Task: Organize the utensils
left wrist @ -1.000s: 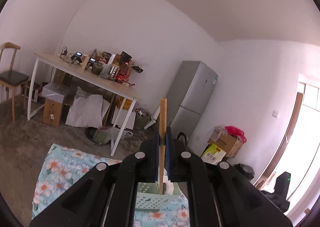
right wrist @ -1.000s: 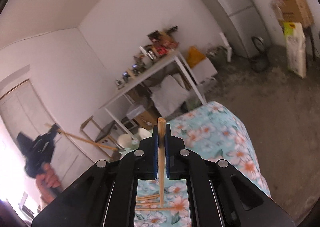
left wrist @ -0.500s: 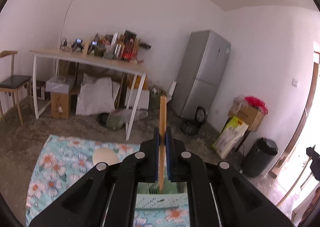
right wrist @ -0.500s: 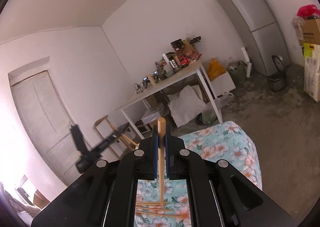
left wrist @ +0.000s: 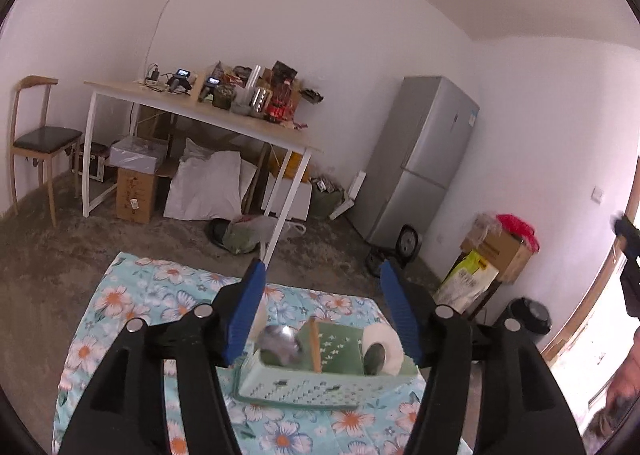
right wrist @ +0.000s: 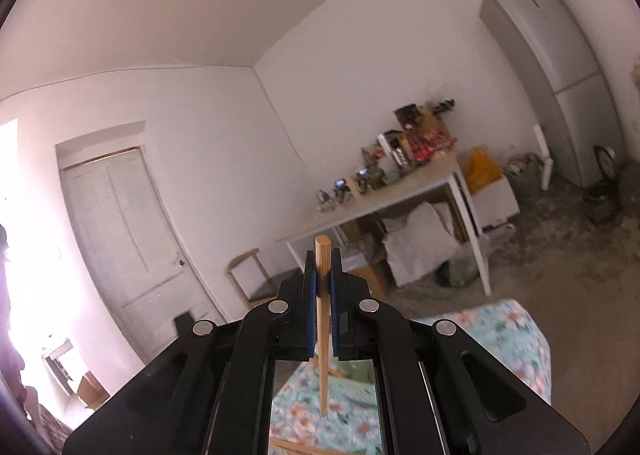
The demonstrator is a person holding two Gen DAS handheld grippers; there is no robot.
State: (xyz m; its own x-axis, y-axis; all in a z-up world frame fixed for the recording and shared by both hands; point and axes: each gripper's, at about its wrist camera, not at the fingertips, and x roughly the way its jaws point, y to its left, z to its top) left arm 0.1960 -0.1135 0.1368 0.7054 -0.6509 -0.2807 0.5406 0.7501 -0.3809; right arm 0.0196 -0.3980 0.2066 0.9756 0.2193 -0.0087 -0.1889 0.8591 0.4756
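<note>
My left gripper (left wrist: 322,295) is open and empty above a pale green perforated basket (left wrist: 308,385) on the flowered cloth (left wrist: 132,303). A wooden chopstick (left wrist: 315,343) stands in the basket beside a metal spoon (left wrist: 280,341) and a green box (left wrist: 340,347). My right gripper (right wrist: 323,275) is shut on another wooden chopstick (right wrist: 322,295), held upright above the flowered cloth (right wrist: 516,331). More chopsticks (right wrist: 296,447) lie on the cloth below it.
A white paper roll (left wrist: 382,347) sits at the basket's right end. A cluttered white table (left wrist: 200,115), a chair (left wrist: 36,135), a grey fridge (left wrist: 424,159) and boxes (left wrist: 500,251) stand on the floor beyond. A door (right wrist: 128,239) shows in the right wrist view.
My left gripper opened and released its chopstick, which now stands in the basket. My right gripper swung left with its chopstick still held.
</note>
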